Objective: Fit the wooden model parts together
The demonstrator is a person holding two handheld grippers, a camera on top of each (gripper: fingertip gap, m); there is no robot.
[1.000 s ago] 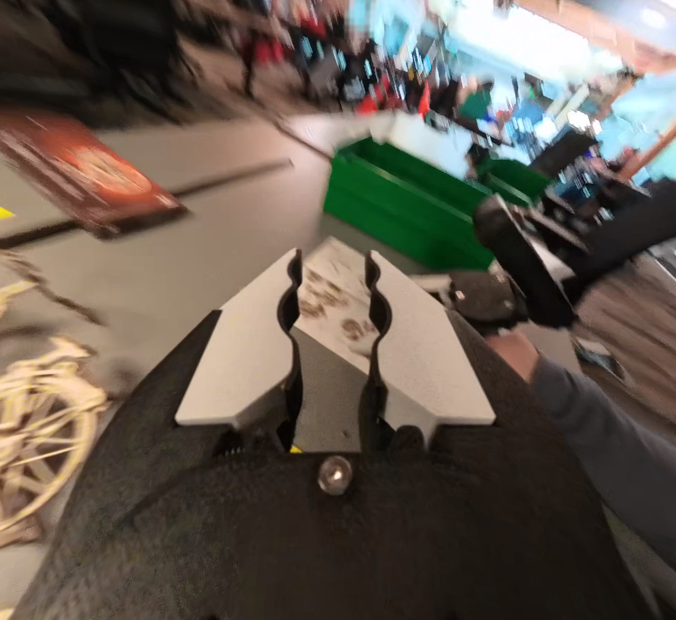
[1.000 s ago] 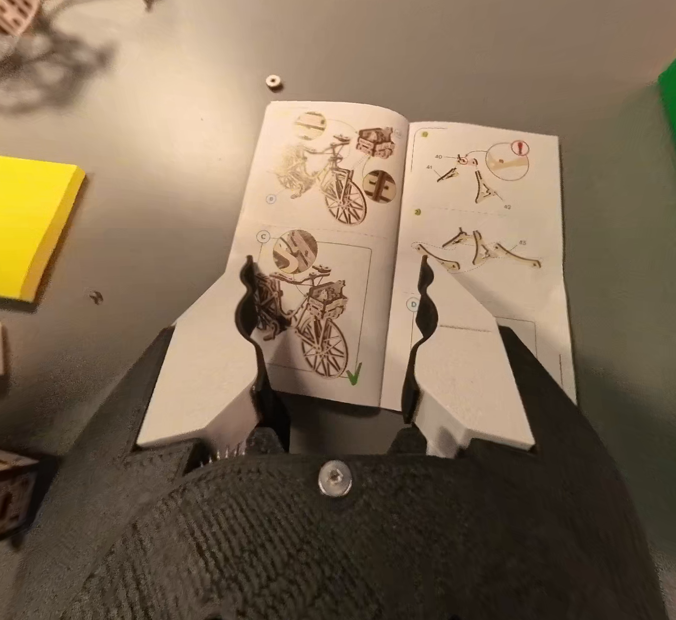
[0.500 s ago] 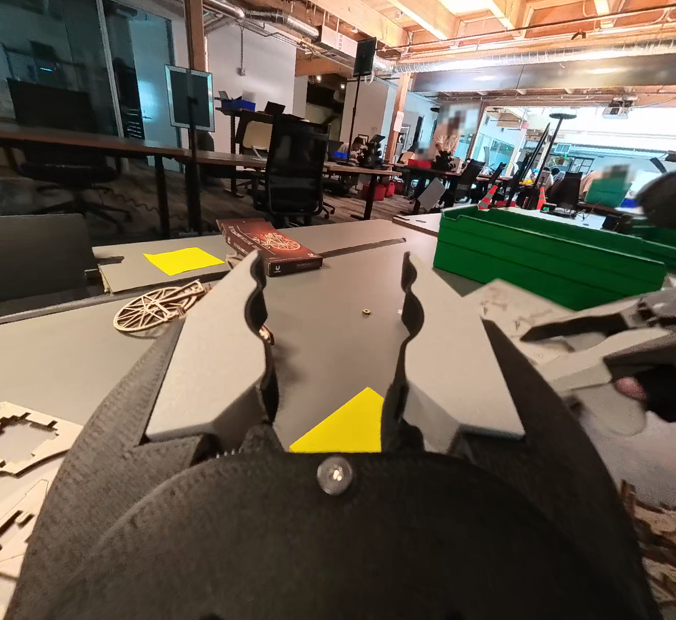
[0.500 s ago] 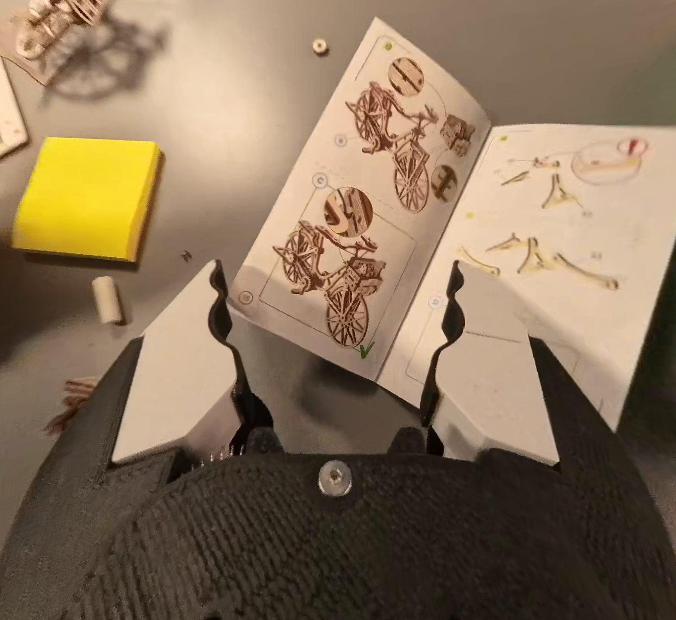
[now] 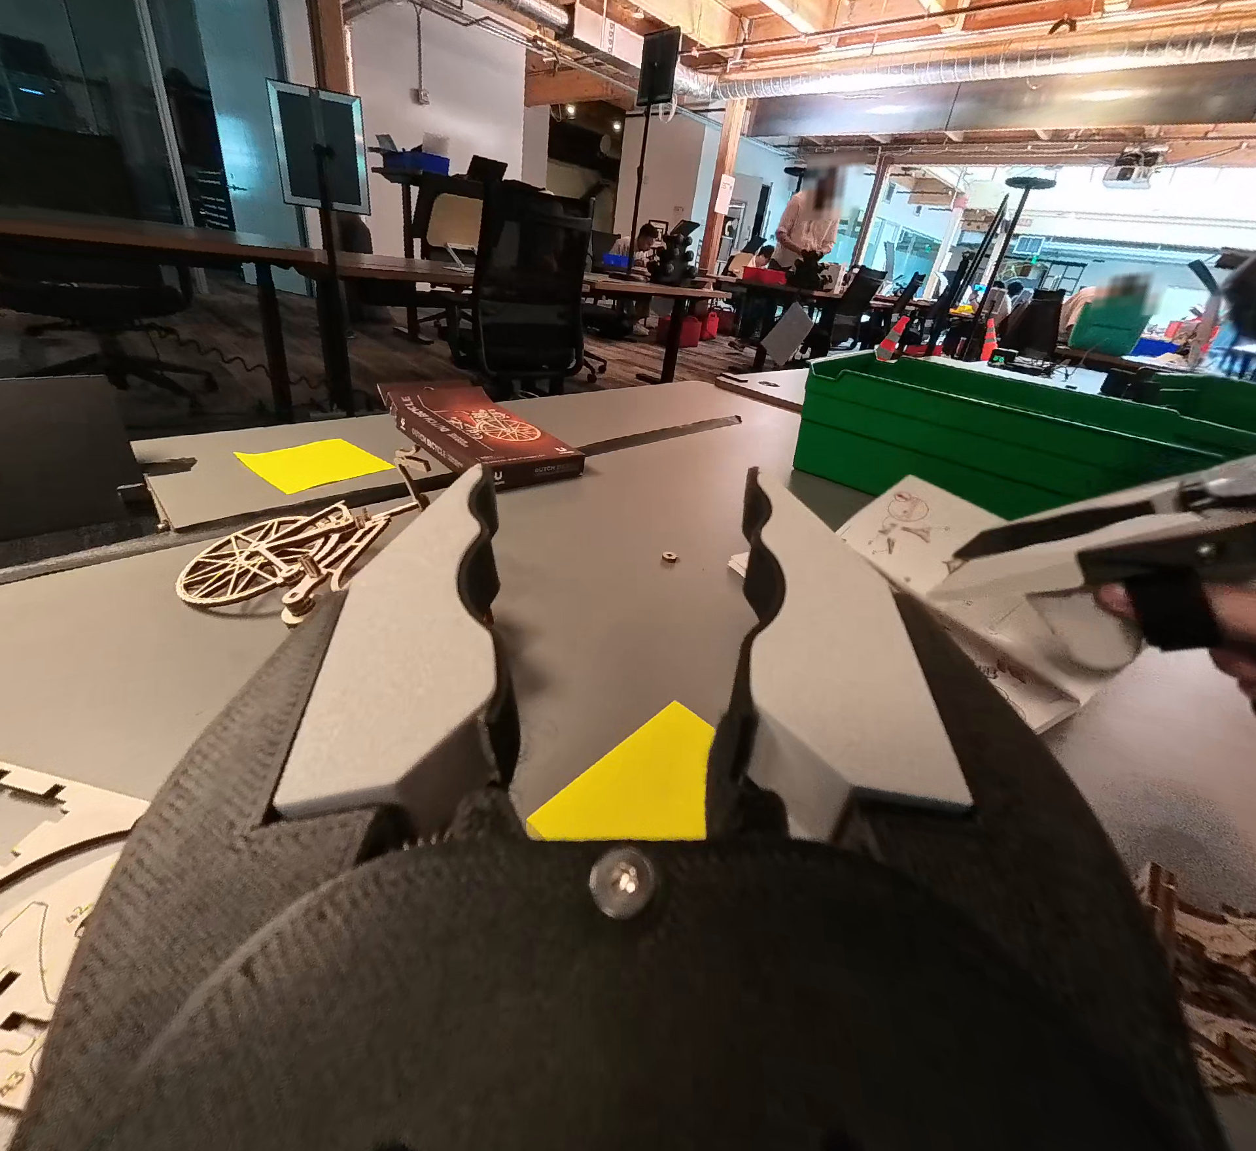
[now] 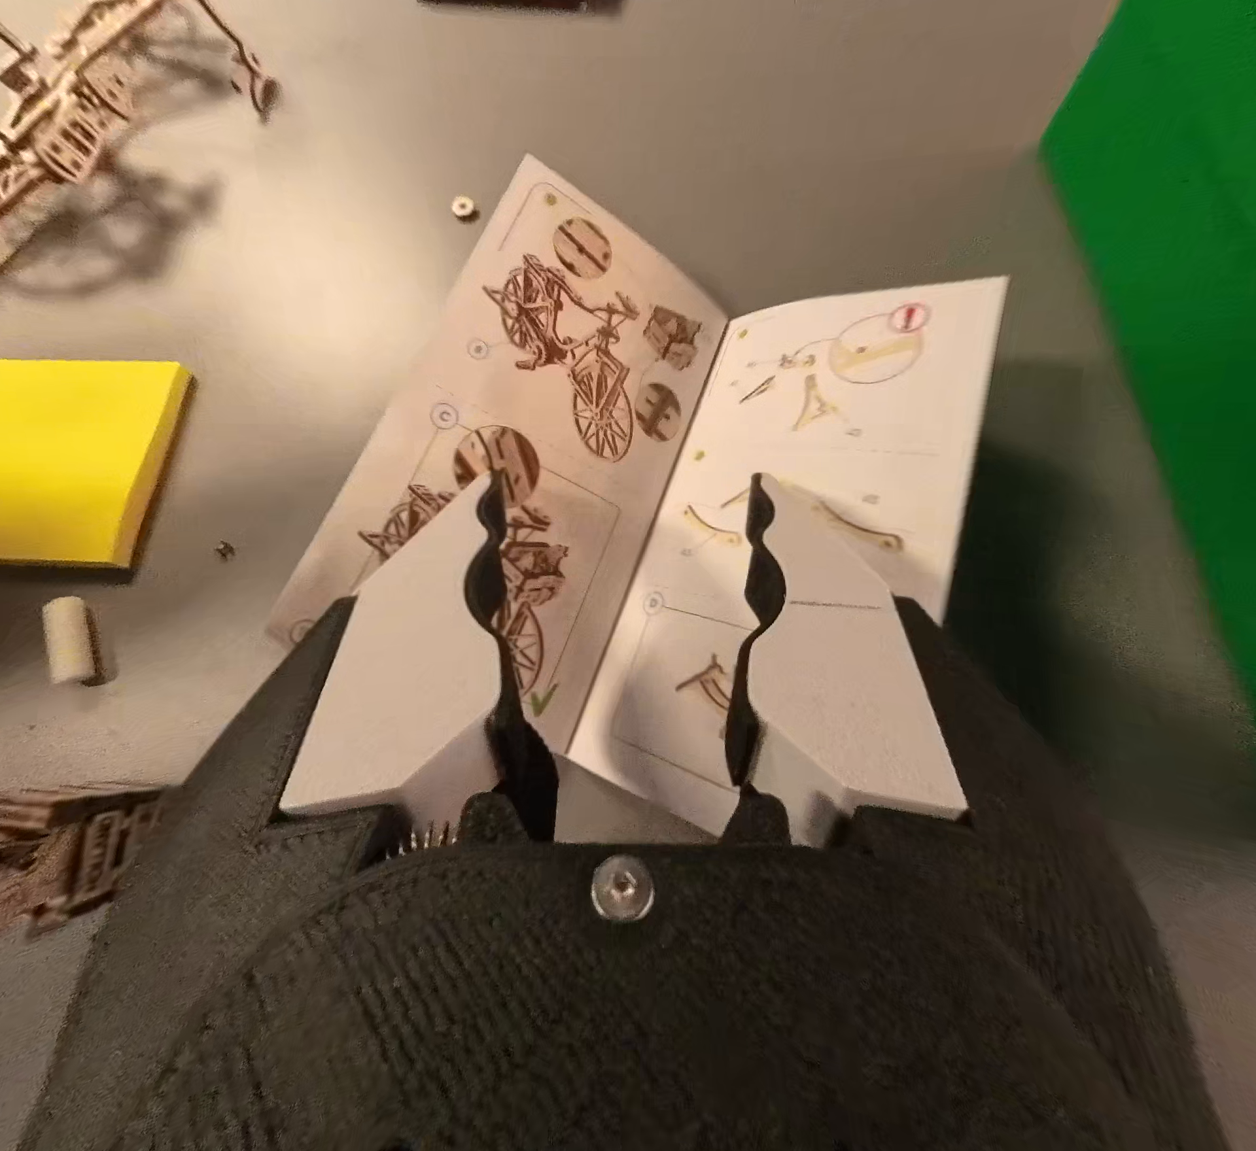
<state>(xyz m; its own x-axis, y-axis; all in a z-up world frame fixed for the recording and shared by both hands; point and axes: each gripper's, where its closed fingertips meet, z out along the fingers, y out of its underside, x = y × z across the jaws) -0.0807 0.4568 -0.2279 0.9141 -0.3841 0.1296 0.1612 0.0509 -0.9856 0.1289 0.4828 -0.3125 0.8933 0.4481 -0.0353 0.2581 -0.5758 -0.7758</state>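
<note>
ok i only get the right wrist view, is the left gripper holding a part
observer: no, the left gripper is open, with nothing between its jaws
operator: what's ahead of it on its left
observer: the wooden bicycle lies on its side on the table, one spoked wheel flat
operator: any loose stock near it
observer: a wooden sheet with cut-outs lies at the near left edge of the left wrist view
</note>
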